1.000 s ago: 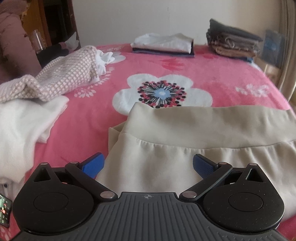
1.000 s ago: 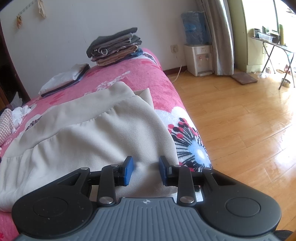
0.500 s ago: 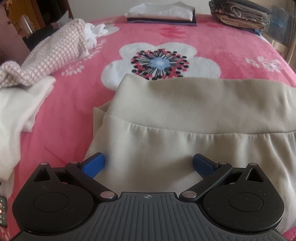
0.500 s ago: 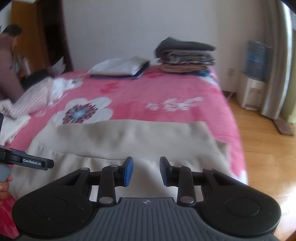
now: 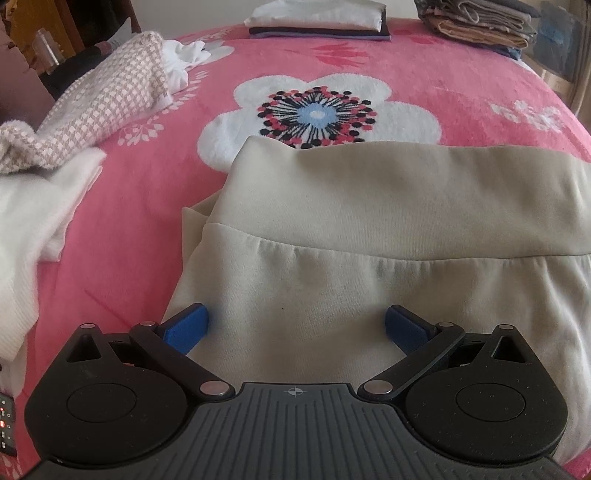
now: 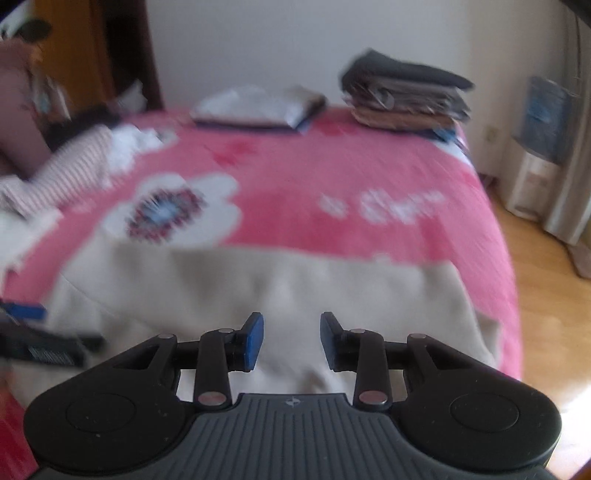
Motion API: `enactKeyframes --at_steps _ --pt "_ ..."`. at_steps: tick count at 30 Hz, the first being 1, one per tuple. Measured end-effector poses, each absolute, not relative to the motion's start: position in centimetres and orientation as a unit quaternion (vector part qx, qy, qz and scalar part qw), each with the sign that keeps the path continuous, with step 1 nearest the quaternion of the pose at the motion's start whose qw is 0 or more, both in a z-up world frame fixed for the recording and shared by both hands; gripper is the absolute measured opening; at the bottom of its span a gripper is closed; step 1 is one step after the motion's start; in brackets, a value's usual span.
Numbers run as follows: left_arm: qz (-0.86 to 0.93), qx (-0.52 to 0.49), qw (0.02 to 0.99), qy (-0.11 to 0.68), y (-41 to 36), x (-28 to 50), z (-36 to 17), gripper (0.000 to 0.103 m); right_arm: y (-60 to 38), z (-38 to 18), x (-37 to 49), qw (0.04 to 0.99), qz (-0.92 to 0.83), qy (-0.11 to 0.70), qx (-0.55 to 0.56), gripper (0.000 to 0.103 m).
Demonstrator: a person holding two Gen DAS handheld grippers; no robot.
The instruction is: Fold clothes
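Note:
A beige garment (image 5: 369, 206) lies across the near part of the pink flowered bed (image 5: 147, 177), its far part folded over in a wide band. My left gripper (image 5: 295, 321) hovers open and wide just above the garment's left portion, blue pads clear of the cloth. In the blurred right wrist view the same garment (image 6: 295, 280) spreads below my right gripper (image 6: 291, 332). Its jaws are opening, with a gap and nothing pinched between them. One blue pad of the left gripper (image 6: 26, 312) shows at the far left.
A checked pink-and-white knit (image 5: 110, 99) and a white garment (image 5: 29, 221) lie on the bed's left side. At the far edge sit a folded white stack (image 5: 317, 18) and a dark stack (image 5: 476, 22). To the right are wooden floor (image 6: 546, 295) and a water dispenser (image 6: 535, 177).
My right gripper swung from the bed's right edge to face across the bed, and its jaws widened slightly. The left gripper sank and tipped down toward the beige garment.

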State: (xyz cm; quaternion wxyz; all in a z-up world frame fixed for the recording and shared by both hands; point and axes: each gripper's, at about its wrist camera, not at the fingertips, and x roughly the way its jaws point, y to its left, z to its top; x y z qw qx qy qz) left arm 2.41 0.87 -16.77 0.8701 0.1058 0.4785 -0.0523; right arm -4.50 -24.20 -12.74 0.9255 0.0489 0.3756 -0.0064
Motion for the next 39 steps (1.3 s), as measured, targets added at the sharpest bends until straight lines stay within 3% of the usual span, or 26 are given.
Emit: enactKeyframes --at_steps 3,5,31,39 --pt "-0.051 0.104 0.869 0.482 0.8 2.5 -16.7 0.103 -24.9 -15.5 -2.1 0.913 -0.033 0.404 0.047 0.039" --pt "-0.051 0.105 0.868 0.483 0.8 2.5 -16.8 0.103 -25.8 -17.3 -1.6 0.909 -0.041 0.408 0.070 0.045" --pt "-0.043 0.123 0.870 0.475 0.2 2.2 -16.8 0.103 -26.2 -17.7 -2.4 0.917 -0.044 0.388 0.085 0.046" --pt "-0.064 0.169 0.882 0.434 -0.5 1.1 -17.2 0.103 -26.3 -17.7 -2.4 0.917 -0.044 0.388 0.086 0.046"
